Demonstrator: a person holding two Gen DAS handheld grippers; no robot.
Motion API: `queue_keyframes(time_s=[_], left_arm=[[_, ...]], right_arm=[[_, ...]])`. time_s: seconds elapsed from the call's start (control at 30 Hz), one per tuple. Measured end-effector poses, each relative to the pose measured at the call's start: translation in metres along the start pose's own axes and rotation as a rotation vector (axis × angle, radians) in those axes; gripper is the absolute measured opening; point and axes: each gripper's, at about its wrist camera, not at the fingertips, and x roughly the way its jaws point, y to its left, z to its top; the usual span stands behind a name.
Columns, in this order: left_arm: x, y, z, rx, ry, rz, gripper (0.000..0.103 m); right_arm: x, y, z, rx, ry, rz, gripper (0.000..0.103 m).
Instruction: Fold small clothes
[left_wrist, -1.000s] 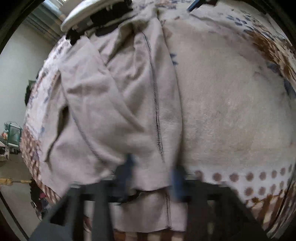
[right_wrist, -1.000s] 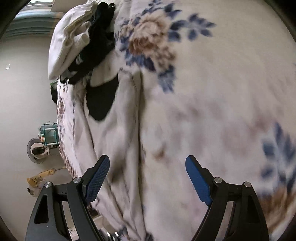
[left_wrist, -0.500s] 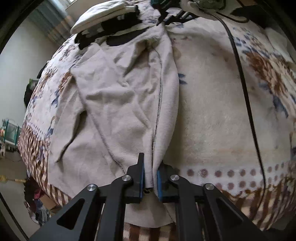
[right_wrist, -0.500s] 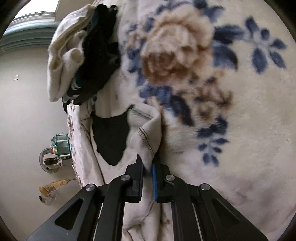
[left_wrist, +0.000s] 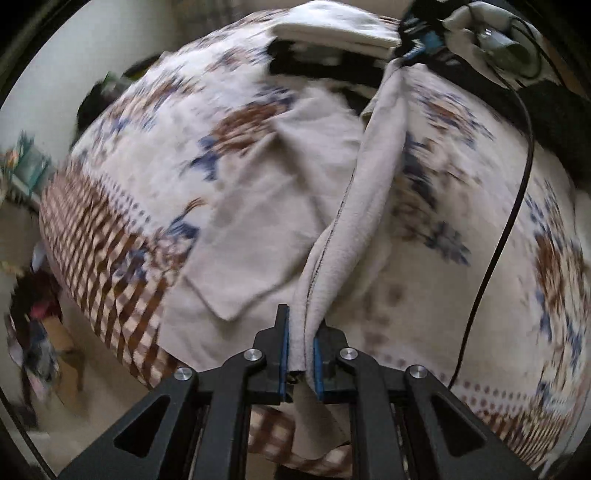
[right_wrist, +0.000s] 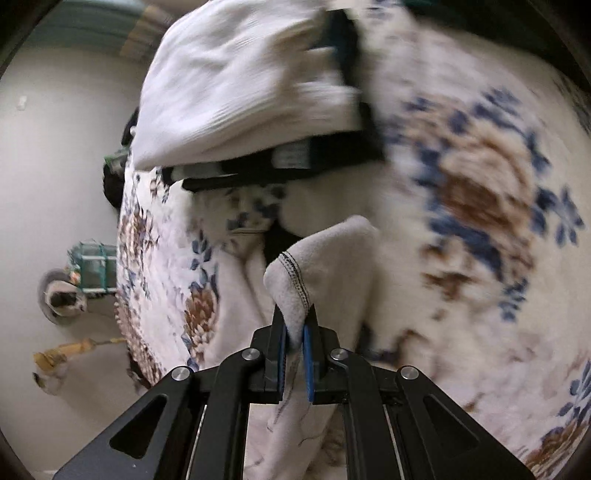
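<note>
Left wrist view: left gripper (left_wrist: 300, 354) clamped on beige garment (left_wrist: 266, 229), whose edge runs toward 1 o'clock over the floral blanket (left_wrist: 461, 258). Right wrist view: right gripper (right_wrist: 294, 350) clamped on the garment's stitched corner; folded clothes pile (right_wrist: 240, 92) at 11 o'clock.

Floral blanket (left_wrist: 461, 295) under beige garment (left_wrist: 266, 229)

Beige garment (left_wrist: 258, 221); cream blanket (left_wrist: 461, 258) with blue-brown flowers.

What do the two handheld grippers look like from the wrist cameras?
The left gripper and right gripper look alike: angular black linkage arms with triangular cutouts, silver round pivot bolts, and narrow black fingers lined with blue pads.
</note>
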Motion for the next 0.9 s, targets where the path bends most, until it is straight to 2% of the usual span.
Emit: queue_keyframes(time_s=[0.1, 0.27, 0.43, 0.53, 0.6, 0.63, 0.67, 0.73, 0.83, 0.9], left_arm=[[0.023, 0.039, 0.007, -0.081, 0.030, -0.036, 0.008], [0.058, 0.085, 0.008, -0.174, 0.092, -0.083, 0.008], [0.080, 0.110, 0.001, -0.234, 0.144, -0.149, 0.011], [0.081, 0.124, 0.000, -0.313, 0.168, -0.249, 0.014], [0.077, 0.141, -0.003, -0.405, 0.188, -0.296, 0.026], [0.075, 0.148, -0.005, -0.435, 0.192, -0.298, 0.034], [0.070, 0.159, -0.007, -0.471, 0.191, -0.291, 0.038], [0.058, 0.178, -0.010, -0.528, 0.165, -0.288, 0.043], [0.049, 0.198, -0.012, -0.564, 0.159, -0.284, 0.058], [0.048, 0.202, -0.010, -0.569, 0.162, -0.299, 0.058]], right_arm=[[0.039, 0.046, 0.010, -0.022, 0.011, -0.035, 0.008], [0.110, 0.099, 0.024, -0.038, 0.055, -0.130, 0.008], [0.151, 0.122, 0.027, -0.055, 0.078, -0.228, 0.008], [0.169, 0.132, 0.028, -0.061, 0.113, -0.288, 0.010], [0.178, 0.135, 0.028, -0.052, 0.161, -0.268, 0.017], [0.177, 0.139, 0.027, -0.053, 0.177, -0.236, 0.032], [0.174, 0.142, 0.025, -0.057, 0.178, -0.191, 0.051], [0.159, 0.150, 0.019, -0.081, 0.150, -0.129, 0.066], [0.135, 0.158, 0.000, -0.157, 0.124, -0.120, 0.066], [0.119, 0.155, -0.021, -0.190, 0.106, -0.138, 0.066]])
